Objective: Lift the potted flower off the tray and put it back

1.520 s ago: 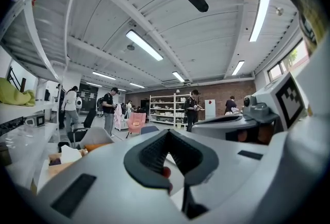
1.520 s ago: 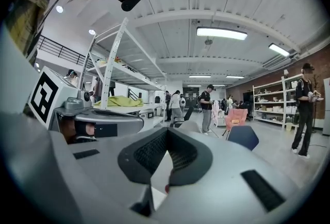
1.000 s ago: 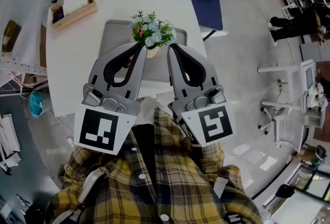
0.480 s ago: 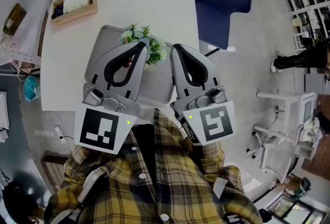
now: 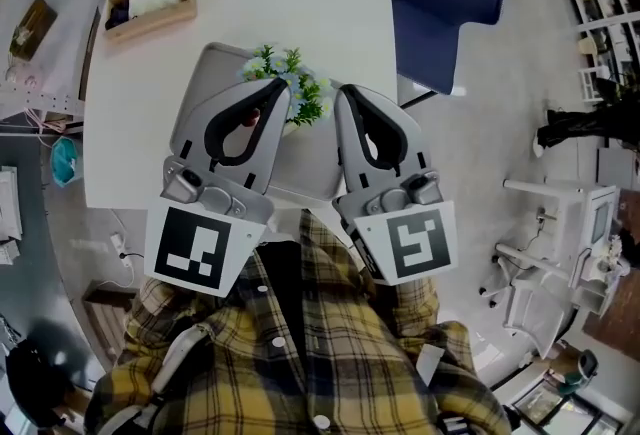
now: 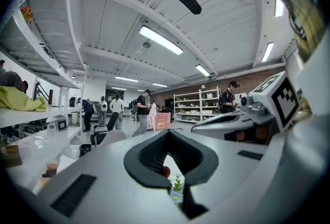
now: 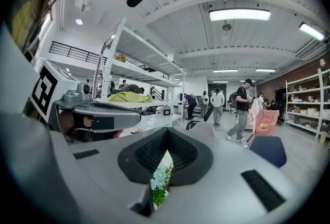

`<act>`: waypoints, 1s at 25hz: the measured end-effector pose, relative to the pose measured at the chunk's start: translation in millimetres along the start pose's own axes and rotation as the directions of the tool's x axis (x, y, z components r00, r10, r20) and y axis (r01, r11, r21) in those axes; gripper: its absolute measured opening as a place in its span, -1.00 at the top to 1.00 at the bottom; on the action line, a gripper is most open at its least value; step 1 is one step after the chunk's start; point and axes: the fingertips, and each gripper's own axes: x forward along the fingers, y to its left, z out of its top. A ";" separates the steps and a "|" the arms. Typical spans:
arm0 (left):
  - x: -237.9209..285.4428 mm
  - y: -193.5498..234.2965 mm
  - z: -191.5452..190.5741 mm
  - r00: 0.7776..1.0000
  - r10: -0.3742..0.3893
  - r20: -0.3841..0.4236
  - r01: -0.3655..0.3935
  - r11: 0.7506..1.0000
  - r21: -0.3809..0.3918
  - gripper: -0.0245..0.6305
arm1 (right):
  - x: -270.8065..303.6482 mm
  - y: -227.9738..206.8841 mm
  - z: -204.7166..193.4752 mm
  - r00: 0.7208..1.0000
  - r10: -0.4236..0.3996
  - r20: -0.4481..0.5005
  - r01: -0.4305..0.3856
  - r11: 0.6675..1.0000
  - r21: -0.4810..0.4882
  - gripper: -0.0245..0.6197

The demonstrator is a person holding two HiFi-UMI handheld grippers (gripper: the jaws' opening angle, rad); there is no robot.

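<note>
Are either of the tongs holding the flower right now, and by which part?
Nothing is held. The left tongs and the right tongs are both shut and empty. The flower stands on the tray.

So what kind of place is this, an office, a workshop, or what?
Most likely a big open lab or workshop hall. It has a high ceiling with strip lights, open storage shelves at the far wall, a white table, and people standing about.
</note>
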 end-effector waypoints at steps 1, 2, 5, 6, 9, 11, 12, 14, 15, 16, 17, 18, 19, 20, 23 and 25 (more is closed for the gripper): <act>-1.0 3.1 -2.0 1.000 0.003 0.000 -0.003 1.000 -0.010 0.90 | 1.7 1.9 -2.0 1.000 0.004 -0.008 -0.004 1.000 0.002 0.93; -2.6 6.0 -4.1 1.000 0.005 0.002 -0.005 1.000 -0.022 0.90 | 2.8 4.0 -3.9 1.000 0.007 -0.013 -0.007 1.000 0.002 0.93; -8.6 14.8 -13.2 1.000 0.012 0.005 -0.012 0.999 -0.052 0.90 | 4.2 11.8 -12.5 0.999 0.014 -0.030 -0.014 1.000 0.000 0.93; -10.2 17.9 -17.6 1.000 0.013 0.002 -0.013 0.998 -0.054 0.90 | 4.8 14.3 -17.4 0.999 0.017 -0.042 -0.017 1.000 0.005 0.93; -11.1 26.1 -34.1 1.000 0.003 -0.018 -0.004 0.999 -0.053 0.90 | 8.3 19.1 -36.9 0.996 0.030 -0.085 -0.028 0.999 0.018 0.93; -10.9 30.2 -47.4 0.999 -0.002 -0.034 0.000 0.998 -0.061 0.90 | 10.3 20.2 -52.5 0.992 0.036 -0.119 -0.034 0.999 0.021 0.93; -11.3 31.5 -54.5 0.999 -0.004 -0.042 0.001 0.998 -0.068 0.90 | 10.1 20.6 -61.5 0.990 0.037 -0.140 -0.034 0.999 0.022 0.93; -11.8 31.7 -68.2 0.998 -0.015 -0.056 0.011 0.997 -0.075 0.89 | 9.4 25.1 -76.6 0.986 0.047 -0.157 -0.041 0.998 0.043 0.93; -11.8 31.0 -75.0 0.998 -0.022 -0.065 0.017 0.997 -0.072 0.89 | 9.5 27.5 -82.2 0.986 0.053 -0.158 -0.044 0.997 0.056 0.92; -11.7 30.6 -81.9 0.997 -0.028 -0.077 0.023 0.997 -0.068 0.89 | 9.8 28.8 -87.5 0.985 0.055 -0.162 -0.044 0.997 0.067 0.92; -11.3 31.0 -89.0 0.995 -0.032 -0.091 0.026 0.998 -0.063 0.88 | 11.1 29.0 -92.2 0.984 0.055 -0.167 -0.043 0.996 0.076 0.92; -10.5 32.3 -96.1 0.994 -0.034 -0.105 0.028 0.998 -0.059 0.84 | 13.3 29.1 -96.5 0.984 0.056 -0.170 -0.042 0.995 0.085 0.92; -9.5 34.1 -103.0 0.992 -0.034 -0.118 0.028 0.998 -0.057 0.80 | 15.7 29.7 -101.1 0.983 0.061 -0.173 -0.045 0.994 0.097 0.89; -8.6 35.6 -110.0 0.991 -0.035 -0.129 0.028 0.998 -0.057 0.78 | 17.8 30.7 -106.3 0.982 0.068 -0.177 -0.049 0.993 0.111 0.85; -7.0 36.2 -131.5 0.985 -0.055 -0.162 0.045 0.997 -0.070 0.68 | 19.2 32.3 -122.9 0.978 0.082 -0.194 -0.056 0.989 0.137 0.71; -7.0 36.5 -145.0 0.981 -0.074 -0.181 0.060 0.995 -0.080 0.60 | 18.2 35.6 -133.5 0.973 0.101 -0.205 -0.070 0.986 0.152 0.66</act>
